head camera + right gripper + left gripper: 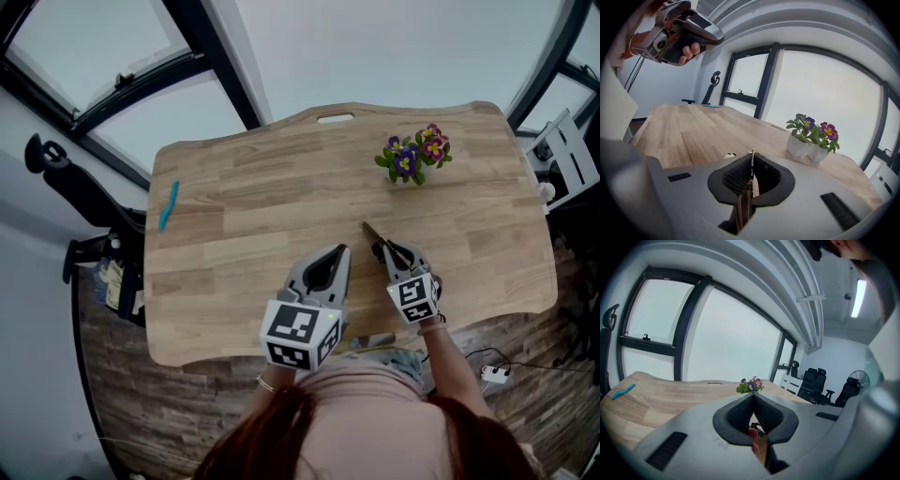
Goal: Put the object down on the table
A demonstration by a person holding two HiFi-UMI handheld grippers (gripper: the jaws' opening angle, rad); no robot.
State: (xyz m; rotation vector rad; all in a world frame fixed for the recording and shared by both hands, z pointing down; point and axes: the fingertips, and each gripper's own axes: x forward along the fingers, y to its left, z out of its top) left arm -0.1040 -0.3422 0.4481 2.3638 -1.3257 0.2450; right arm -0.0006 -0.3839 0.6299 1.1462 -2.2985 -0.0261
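While the left hand-held gripper (339, 251) is hanging closed and empty, the right hand-held gripper (382, 247) is pinching a thin dark strip (370, 232), unidentifiable edge-on, pointing toward eleven o'clock.

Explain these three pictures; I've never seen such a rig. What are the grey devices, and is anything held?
No robot here: a person holds a hand-held gripper in each hand. The head view looks down from the person's head onto a wooden table. The other two cameras ride on the grippers and look along their fingers. On the table stand two flower pots; a turquoise stick lies near its left edge. The left gripper is shut and empty. The right gripper is shut on a thin flat strip I cannot identify, not yet put down.
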